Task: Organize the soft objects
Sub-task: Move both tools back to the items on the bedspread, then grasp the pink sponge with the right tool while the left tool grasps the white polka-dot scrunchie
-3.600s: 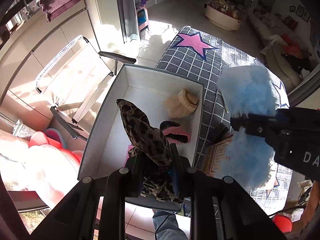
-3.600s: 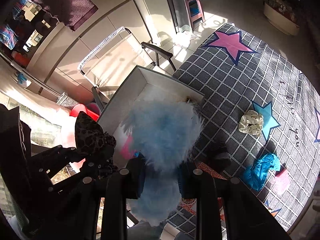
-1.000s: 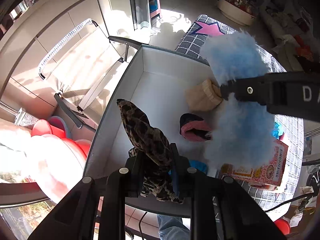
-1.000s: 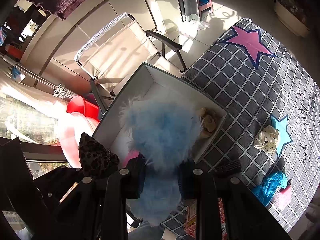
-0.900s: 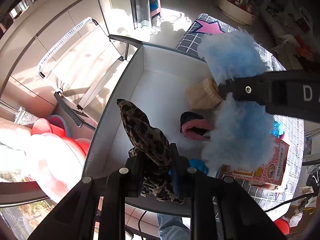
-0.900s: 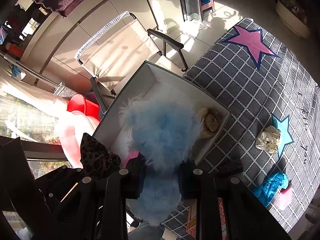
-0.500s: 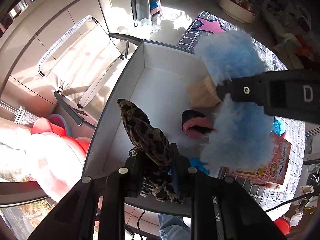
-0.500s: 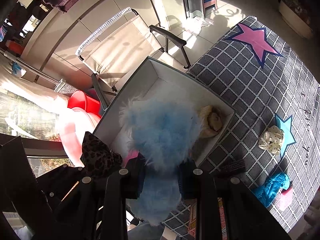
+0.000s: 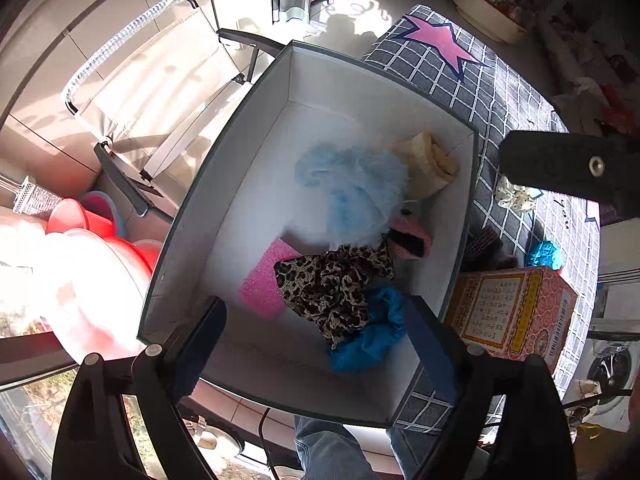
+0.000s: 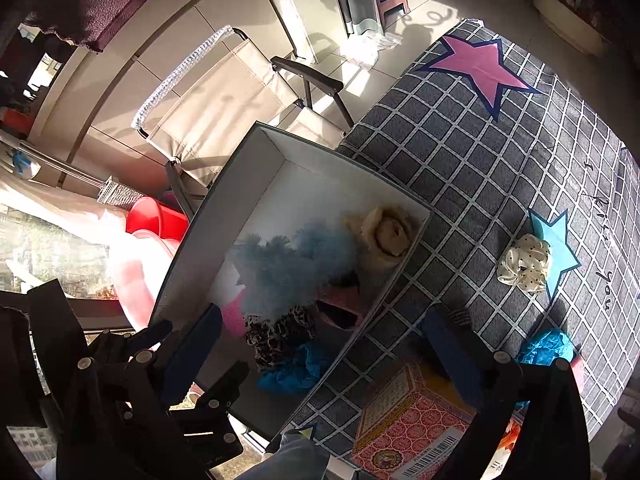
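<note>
- Left gripper (image 9: 316, 344) has just been opening, jaws wide apart now, nothing between them; the leopard-print cloth (image 9: 332, 284) lies in the white box (image 9: 256, 148) below.
- Right gripper (image 10: 320, 344) also just opened wide, empty.
- Fluffy blue thing (image 9: 356, 192) sits mid-box, beside what looks like a cream knit item (image 9: 428, 160).
- Polka-dot scrunchie (image 10: 524, 264) lies on the checked mat (image 10: 460, 152).

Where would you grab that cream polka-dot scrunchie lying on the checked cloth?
Probably from straight above, fingers pinching across one side of the cream polka-dot fabric scrunchie: it lies flat on the grey checked cloth, a puffy ring with clear space around it.
</note>
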Demonstrator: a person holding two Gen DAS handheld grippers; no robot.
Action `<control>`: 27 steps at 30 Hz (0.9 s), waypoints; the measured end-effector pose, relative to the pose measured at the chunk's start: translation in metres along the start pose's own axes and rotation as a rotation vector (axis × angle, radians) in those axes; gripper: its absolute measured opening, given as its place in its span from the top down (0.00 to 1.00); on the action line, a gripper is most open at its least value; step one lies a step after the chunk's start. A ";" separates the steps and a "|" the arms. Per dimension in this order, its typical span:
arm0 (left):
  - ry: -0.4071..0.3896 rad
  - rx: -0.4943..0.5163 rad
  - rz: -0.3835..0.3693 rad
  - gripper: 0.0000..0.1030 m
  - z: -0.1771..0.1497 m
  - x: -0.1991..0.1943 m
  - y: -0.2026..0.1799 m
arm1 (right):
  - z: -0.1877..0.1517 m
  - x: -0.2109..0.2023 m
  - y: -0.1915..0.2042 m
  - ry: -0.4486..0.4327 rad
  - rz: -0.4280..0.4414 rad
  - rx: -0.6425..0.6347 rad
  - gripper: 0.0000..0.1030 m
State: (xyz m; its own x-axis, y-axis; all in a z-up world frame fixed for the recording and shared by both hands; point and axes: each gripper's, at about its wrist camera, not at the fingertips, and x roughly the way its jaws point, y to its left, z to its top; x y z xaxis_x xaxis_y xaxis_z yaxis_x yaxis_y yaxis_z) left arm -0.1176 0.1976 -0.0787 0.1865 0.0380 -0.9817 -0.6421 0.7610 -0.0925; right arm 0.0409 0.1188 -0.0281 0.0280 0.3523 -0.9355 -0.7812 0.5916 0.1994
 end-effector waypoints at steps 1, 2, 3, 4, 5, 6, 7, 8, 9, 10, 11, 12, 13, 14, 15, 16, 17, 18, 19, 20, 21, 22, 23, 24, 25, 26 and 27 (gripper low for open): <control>-0.002 -0.007 -0.012 0.11 0.001 -0.002 0.000 | -0.001 -0.003 -0.005 -0.004 -0.002 0.010 0.01; -0.004 -0.014 -0.028 0.11 0.002 -0.004 -0.002 | -0.002 -0.007 -0.011 -0.010 -0.007 0.020 0.01; -0.006 -0.016 -0.041 0.10 0.003 -0.006 -0.004 | -0.003 -0.012 -0.017 -0.017 -0.011 0.032 0.01; -0.009 -0.012 -0.054 0.10 0.005 -0.009 -0.008 | -0.004 -0.017 -0.025 -0.024 -0.011 0.049 0.01; -0.009 -0.006 -0.069 0.10 0.006 -0.011 -0.011 | -0.005 -0.023 -0.035 -0.035 -0.010 0.070 0.01; -0.010 0.000 -0.086 0.10 0.007 -0.014 -0.014 | -0.007 -0.028 -0.045 -0.046 -0.009 0.093 0.01; -0.015 0.005 -0.095 0.10 0.007 -0.017 -0.020 | -0.010 -0.033 -0.058 -0.056 -0.011 0.120 0.01; -0.019 0.012 -0.096 0.10 0.008 -0.020 -0.025 | -0.013 -0.037 -0.070 -0.064 -0.015 0.147 0.01; -0.021 0.022 -0.097 0.10 0.008 -0.022 -0.030 | -0.017 -0.040 -0.083 -0.071 -0.020 0.174 0.01; -0.020 0.032 -0.101 0.10 0.008 -0.024 -0.035 | -0.022 -0.043 -0.099 -0.077 -0.025 0.205 0.01; -0.016 0.040 -0.105 0.10 0.009 -0.026 -0.039 | -0.027 -0.046 -0.114 -0.079 -0.032 0.235 0.01; -0.015 0.047 -0.108 0.10 0.010 -0.028 -0.044 | -0.032 -0.047 -0.130 -0.079 -0.042 0.266 0.01; -0.013 0.058 -0.109 0.10 0.011 -0.030 -0.051 | -0.038 -0.048 -0.148 -0.076 -0.056 0.300 0.01; -0.008 0.066 -0.109 0.10 0.012 -0.031 -0.056 | -0.044 -0.048 -0.163 -0.073 -0.068 0.331 0.01; 0.001 0.070 -0.111 0.10 0.014 -0.032 -0.062 | -0.052 -0.048 -0.181 -0.068 -0.082 0.368 0.01; 0.011 0.072 -0.123 0.10 0.015 -0.034 -0.068 | -0.061 -0.048 -0.199 -0.063 -0.096 0.406 0.01; 0.020 0.074 -0.138 0.10 0.017 -0.036 -0.074 | -0.071 -0.047 -0.217 -0.057 -0.112 0.443 0.01; 0.028 0.082 -0.148 0.10 0.019 -0.038 -0.081 | -0.081 -0.045 -0.234 -0.049 -0.126 0.480 0.01; 0.038 0.099 -0.150 0.10 0.022 -0.040 -0.091 | -0.092 -0.043 -0.251 -0.040 -0.139 0.521 0.01; 0.046 0.122 -0.150 0.10 0.025 -0.041 -0.103 | -0.103 -0.041 -0.266 -0.032 -0.149 0.558 0.01; 0.052 0.146 -0.150 0.10 0.029 -0.042 -0.115 | -0.114 -0.039 -0.281 -0.024 -0.156 0.590 0.01; 0.059 0.172 -0.147 0.10 0.033 -0.042 -0.130 | -0.126 -0.036 -0.295 -0.015 -0.163 0.621 0.01; 0.063 0.195 -0.144 0.10 0.038 -0.042 -0.145 | -0.135 -0.033 -0.308 -0.005 -0.170 0.649 0.01; 0.068 0.215 -0.144 0.10 0.043 -0.040 -0.160 | -0.145 -0.030 -0.321 0.004 -0.179 0.680 0.01; 0.074 0.230 -0.143 0.10 0.048 -0.037 -0.175 | -0.156 -0.026 -0.333 0.011 -0.187 0.717 0.01; 0.082 0.240 -0.138 0.10 0.053 -0.033 -0.191 | -0.165 -0.023 -0.344 0.013 -0.191 0.757 0.01; 0.089 0.247 -0.133 0.10 0.057 -0.029 -0.205 | -0.173 -0.019 -0.354 0.013 -0.188 0.802 0.01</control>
State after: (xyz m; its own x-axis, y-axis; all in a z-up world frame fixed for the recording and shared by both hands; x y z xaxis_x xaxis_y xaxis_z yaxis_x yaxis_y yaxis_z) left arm 0.0510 0.0779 -0.0222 0.1839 -0.1216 -0.9754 -0.4134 0.8907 -0.1890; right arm 0.2088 -0.2232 -0.1311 0.1028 0.1897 -0.9764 -0.0817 0.9799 0.1818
